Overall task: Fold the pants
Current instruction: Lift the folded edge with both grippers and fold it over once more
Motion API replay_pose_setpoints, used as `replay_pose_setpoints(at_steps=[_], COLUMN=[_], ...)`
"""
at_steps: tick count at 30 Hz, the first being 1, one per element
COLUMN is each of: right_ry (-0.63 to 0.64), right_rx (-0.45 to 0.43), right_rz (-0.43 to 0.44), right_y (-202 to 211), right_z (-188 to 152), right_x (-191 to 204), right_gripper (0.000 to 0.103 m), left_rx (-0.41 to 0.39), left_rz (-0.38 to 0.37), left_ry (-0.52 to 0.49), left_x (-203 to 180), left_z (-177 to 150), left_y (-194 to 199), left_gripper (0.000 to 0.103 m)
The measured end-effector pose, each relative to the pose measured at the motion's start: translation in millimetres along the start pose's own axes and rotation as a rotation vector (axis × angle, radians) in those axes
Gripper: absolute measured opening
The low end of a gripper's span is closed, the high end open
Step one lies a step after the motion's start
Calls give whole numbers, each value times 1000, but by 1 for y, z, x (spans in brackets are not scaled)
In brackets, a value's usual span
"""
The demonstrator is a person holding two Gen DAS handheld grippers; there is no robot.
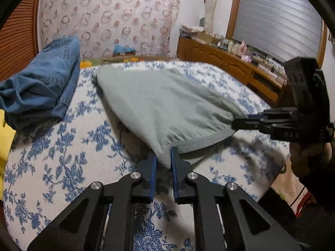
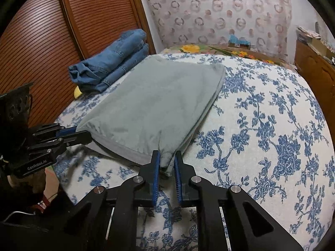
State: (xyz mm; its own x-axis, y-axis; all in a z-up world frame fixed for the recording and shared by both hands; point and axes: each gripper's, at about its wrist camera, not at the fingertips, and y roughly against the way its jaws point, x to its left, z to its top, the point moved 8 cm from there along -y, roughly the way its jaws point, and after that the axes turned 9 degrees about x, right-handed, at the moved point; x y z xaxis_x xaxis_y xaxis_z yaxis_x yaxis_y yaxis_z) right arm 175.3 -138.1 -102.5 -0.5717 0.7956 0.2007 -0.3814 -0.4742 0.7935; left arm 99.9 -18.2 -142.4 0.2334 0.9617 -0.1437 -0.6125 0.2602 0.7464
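Grey pants (image 1: 159, 104) lie folded on the blue-flowered bed; they also show in the right wrist view (image 2: 155, 102). Their near edge is lifted off the bed. My left gripper (image 1: 163, 159) is shut on the near left corner of the pants. My right gripper (image 2: 167, 159) is shut on the near right corner. The right gripper shows in the left wrist view (image 1: 240, 123) at the right, pinching the cloth. The left gripper shows in the right wrist view (image 2: 83, 133) at the left.
Folded blue jeans (image 1: 41, 83) lie at the bed's far left, by a slatted wooden door (image 2: 62, 31). A wooden sideboard (image 1: 226, 62) with small items stands along the right. A patterned curtain (image 1: 108, 16) hangs behind the bed. A yellow item (image 1: 4, 138) sits at left.
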Motion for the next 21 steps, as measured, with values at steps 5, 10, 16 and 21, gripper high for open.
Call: replay_pose_setpoints(at_steps=[5,10,16,21], right_ry=[14,37,65,86], right_rx=[-29,-74,-130,-167], right_rz=[-9,-16,-17,-20], right_y=[19,44,77,97], right_z=[7,13,14,9], right_x=[4,13,22,28], right_gripper=[13,13,13,13], left_rx=[-57,-115,-169,-205], left_rz=[-20,-20,-17,-13], left_ry=[-5,-25,-49,-70], left_x=[-4,-10,-16,-25], left_z=[15,29,41,48], left_y=[22,47,75,93], left_gripper=[13,13,13,13])
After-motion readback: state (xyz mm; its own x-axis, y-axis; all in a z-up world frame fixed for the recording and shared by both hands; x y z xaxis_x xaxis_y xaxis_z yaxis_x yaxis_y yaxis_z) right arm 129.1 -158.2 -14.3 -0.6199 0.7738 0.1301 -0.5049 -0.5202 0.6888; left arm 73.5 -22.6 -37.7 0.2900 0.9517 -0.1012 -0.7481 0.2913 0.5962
